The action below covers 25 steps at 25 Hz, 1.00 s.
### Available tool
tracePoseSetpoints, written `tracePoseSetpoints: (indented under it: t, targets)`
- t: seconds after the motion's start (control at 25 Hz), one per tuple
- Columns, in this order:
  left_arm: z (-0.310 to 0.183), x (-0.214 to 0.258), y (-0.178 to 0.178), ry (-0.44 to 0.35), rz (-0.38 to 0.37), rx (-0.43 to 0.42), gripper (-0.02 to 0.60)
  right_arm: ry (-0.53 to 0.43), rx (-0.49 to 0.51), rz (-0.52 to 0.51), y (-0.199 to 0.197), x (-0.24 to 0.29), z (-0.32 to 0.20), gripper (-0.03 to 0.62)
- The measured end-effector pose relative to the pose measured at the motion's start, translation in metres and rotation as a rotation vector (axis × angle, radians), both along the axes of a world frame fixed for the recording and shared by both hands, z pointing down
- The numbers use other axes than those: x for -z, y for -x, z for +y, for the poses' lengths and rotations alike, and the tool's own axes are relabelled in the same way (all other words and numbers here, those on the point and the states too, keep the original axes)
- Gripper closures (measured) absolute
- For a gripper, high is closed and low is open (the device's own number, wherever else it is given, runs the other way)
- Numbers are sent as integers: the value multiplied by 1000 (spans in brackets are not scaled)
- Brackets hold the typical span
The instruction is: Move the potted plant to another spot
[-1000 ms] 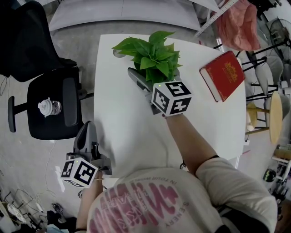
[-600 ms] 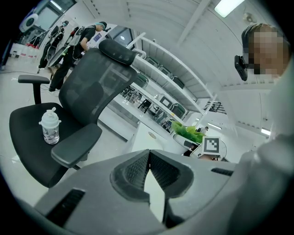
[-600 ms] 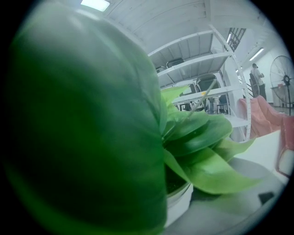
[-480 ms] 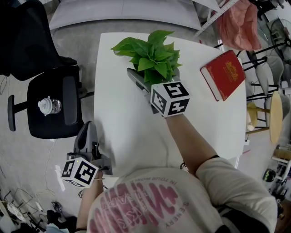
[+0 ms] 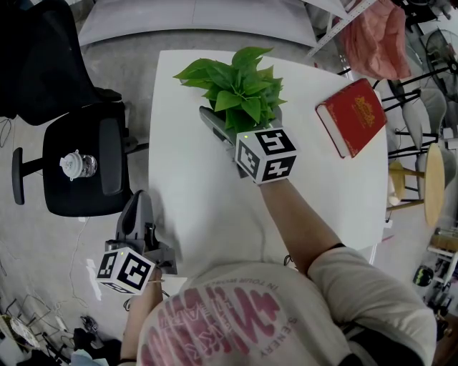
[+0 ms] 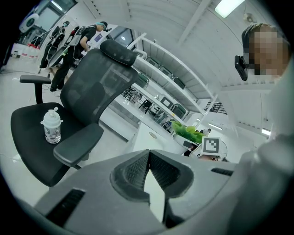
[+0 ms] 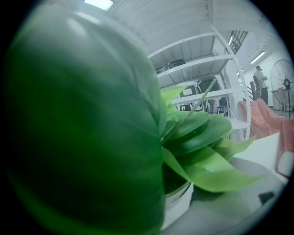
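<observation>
Right gripper has crept toward the plant at the tabletop's far edge, jaws straddling its pot, contact hidden by leaves; left gripper hangs pinched together, empty; likely light and tippy, so grip the stiff pot, not soft leaves.

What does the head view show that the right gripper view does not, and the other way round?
Only the head view: the chair with a bottle on its seat, and the left gripper. Only the right gripper view: a ceiling light and a distant person by the shelves. Both: the plant and the white table.
</observation>
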State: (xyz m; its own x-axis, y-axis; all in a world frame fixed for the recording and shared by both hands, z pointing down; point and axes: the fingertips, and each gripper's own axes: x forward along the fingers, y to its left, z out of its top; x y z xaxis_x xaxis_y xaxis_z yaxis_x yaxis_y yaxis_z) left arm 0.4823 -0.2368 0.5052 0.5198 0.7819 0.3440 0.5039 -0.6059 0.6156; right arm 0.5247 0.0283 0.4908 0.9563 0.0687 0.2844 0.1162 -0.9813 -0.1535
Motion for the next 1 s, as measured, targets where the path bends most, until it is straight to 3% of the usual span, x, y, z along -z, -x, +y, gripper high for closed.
tracePoseSetpoints:
  t: [1.0]
  targets:
    - [-2,3,2,8,5,3,578,8,-15,-5,-1,-1,1,33]
